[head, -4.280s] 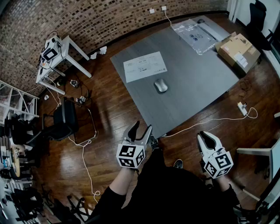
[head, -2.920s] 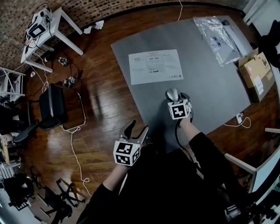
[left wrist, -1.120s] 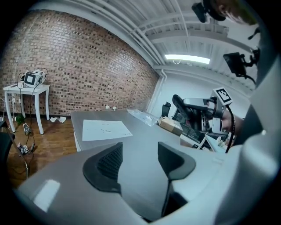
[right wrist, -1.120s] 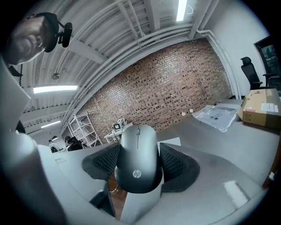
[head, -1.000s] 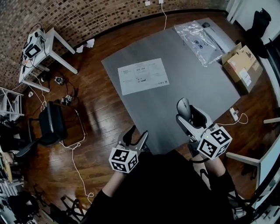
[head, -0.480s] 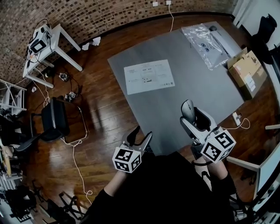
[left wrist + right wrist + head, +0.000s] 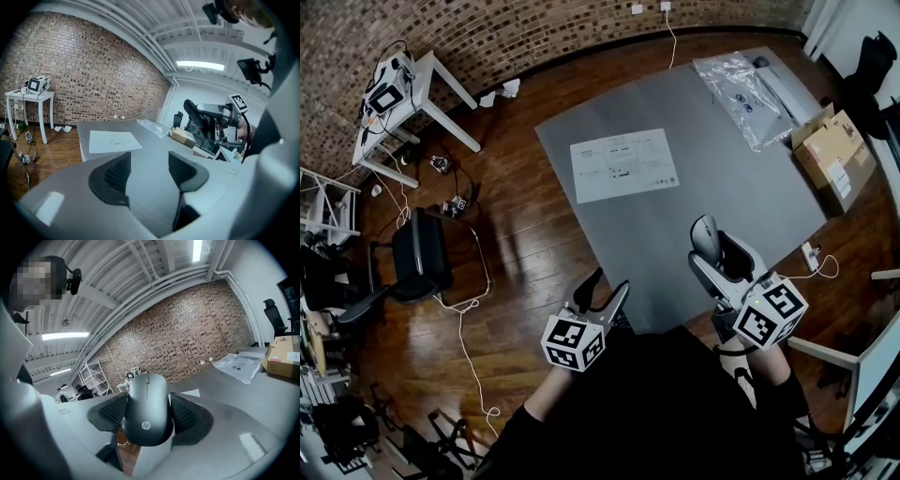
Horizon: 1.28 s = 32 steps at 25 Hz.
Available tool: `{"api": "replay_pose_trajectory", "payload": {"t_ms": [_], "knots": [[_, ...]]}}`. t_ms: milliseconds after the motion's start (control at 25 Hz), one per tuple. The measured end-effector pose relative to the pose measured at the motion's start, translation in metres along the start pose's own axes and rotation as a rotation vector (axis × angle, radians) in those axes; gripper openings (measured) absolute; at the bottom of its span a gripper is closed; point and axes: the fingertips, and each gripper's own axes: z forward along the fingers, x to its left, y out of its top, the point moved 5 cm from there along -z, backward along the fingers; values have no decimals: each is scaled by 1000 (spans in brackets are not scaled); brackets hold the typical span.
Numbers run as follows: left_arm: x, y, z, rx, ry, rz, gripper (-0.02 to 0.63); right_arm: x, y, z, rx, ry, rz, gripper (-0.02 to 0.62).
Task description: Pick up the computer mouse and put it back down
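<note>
The grey computer mouse (image 7: 704, 233) is pinched between the jaws of my right gripper (image 7: 713, 247), which holds it in the air over the near edge of the grey table (image 7: 741, 169). In the right gripper view the mouse (image 7: 146, 404) stands nose up, and both ribbed pads press its sides at the right gripper (image 7: 147, 414). My left gripper (image 7: 602, 287) hangs over the wooden floor, left of the table's near corner. Its jaws are apart with nothing between them in the left gripper view (image 7: 149, 171).
A printed sheet (image 7: 623, 165) lies on the table's left part. A clear plastic bag (image 7: 742, 86) and a cardboard box (image 7: 834, 145) sit at the far right. On the floor to the left stand a black chair (image 7: 417, 255) and a white side table (image 7: 405, 92), with loose cables around them.
The mouse lay mid-table at first. The right gripper closed on it and lifted it toward the near edge. Over the last second neither gripper has visibly moved.
</note>
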Motion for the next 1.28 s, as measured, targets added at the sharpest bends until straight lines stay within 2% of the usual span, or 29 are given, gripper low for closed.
{"api": "replay_pose_trajectory", "payload": {"t_ms": [200, 360, 440, 760, 1280], "knots": [[6, 14, -3, -35, 7, 5, 238, -1, 8, -3, -59, 59, 46, 298], [7, 9, -2, -25, 9, -3, 238, 0, 19, -10, -158, 216, 233, 298], [5, 5, 0, -15, 4, -8, 238, -1, 22, -10, -180, 257, 283, 298], [-2, 5, 0, -9, -13, -9, 238, -3, 14, -7, -138, 191, 225, 298], [3, 3, 2, -5, -9, -11, 238, -14, 16, -2, -136, 139, 203, 298]]}}
